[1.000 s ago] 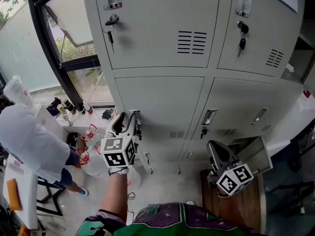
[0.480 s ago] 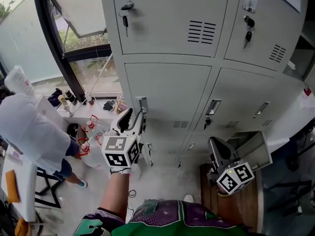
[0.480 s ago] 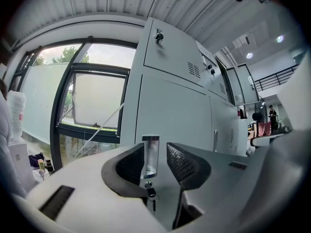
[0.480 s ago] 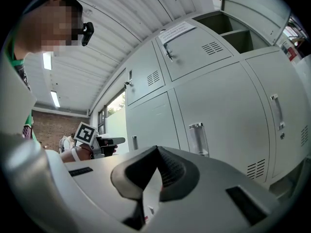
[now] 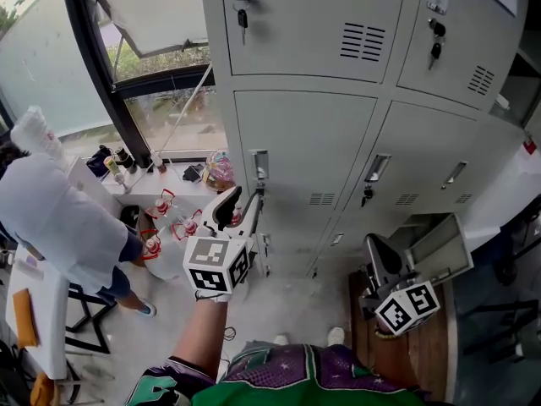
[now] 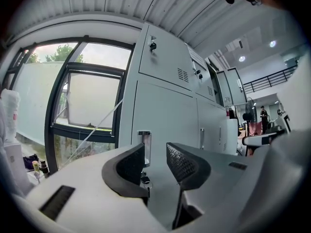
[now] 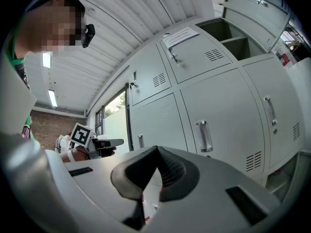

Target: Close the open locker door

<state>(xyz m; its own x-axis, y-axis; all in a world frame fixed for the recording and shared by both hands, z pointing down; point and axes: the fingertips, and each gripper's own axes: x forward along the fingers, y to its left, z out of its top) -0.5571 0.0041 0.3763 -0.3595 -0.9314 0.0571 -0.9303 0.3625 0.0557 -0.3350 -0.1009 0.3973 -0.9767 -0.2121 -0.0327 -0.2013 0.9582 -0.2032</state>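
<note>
We hold the right tool [image 7: 156, 152] low, its jaws pressed together on nothing, just beside the open locker door [image 5: 439, 248] at the bottom right of the lockers. Our left tool [image 6: 155, 152] has its jaws partly apart and empty, pointing at the handle [image 6: 144, 147] of a closed door. Farther left, a person in white [image 5: 51, 227] stands near the window [image 5: 161, 117].

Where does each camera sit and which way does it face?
Head view: on the head, steeply down at locker fronts; shows left claw, right claw, left forearm.
Left gripper view: on the left claw, toward a locker handle; jaws apart.
Right gripper view: on the right claw, up the locker fronts; jaws together.
Shared: left claw, in head and right gripper views.
</note>
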